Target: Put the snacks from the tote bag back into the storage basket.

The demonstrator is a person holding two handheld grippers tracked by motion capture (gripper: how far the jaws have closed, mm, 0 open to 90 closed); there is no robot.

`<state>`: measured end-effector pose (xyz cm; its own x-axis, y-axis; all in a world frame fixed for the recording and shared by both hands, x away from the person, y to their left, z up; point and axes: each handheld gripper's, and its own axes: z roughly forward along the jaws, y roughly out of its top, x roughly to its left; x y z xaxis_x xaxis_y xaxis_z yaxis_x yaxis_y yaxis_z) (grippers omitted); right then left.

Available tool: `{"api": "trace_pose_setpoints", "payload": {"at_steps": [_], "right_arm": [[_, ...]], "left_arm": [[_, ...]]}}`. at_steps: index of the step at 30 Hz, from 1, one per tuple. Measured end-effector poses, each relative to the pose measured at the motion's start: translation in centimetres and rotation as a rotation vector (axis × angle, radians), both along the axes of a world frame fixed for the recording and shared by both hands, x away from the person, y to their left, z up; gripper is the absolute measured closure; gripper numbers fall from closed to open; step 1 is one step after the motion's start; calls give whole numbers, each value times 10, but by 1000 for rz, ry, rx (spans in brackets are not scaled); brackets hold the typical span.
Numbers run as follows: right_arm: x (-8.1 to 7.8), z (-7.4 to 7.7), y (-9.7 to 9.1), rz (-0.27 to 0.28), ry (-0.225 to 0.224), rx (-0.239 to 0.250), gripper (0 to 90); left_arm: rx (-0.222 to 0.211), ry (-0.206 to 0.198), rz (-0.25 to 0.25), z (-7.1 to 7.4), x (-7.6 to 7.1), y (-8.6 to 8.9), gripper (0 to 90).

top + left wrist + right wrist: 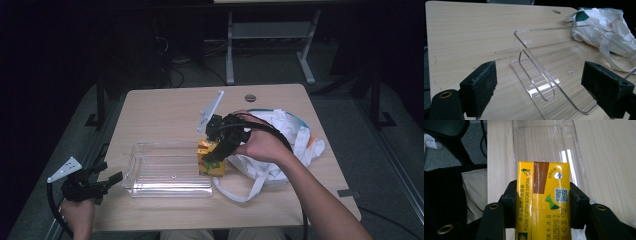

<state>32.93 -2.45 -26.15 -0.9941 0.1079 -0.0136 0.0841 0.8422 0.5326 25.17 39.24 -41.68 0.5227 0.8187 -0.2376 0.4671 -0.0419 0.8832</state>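
Observation:
My right gripper (214, 156) is shut on a yellow drink carton (210, 157), held at the right end of the clear plastic tray (150, 172). In the right gripper view the carton (542, 202) stands between both black pads (509, 205), with the tray (546, 142) stretching away beyond it. My left gripper (112, 181) rests open at the table's front left corner, pointing at the tray's left end. In the left gripper view its wide-apart jaws frame the tray (541, 62), with nothing between them.
A white cloth bag (280, 145) with long handles lies crumpled at the right of the wooden table (165, 110), just behind the right hand. A round cable hole (250, 98) sits near the far edge. A table frame (270, 45) stands on the floor beyond.

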Motion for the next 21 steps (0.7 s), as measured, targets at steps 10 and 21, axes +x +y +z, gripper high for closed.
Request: {"api": "trace_pose_setpoints", "payload": {"at_steps": [10, 21], "right_arm": [[1, -7, 16, 32, 17, -1, 516], [3, -16, 29, 52, 22, -14, 515]], "left_arm": [[1, 0, 1, 0, 0, 0, 128], [3, -3, -3, 0, 0, 0, 127]]}}
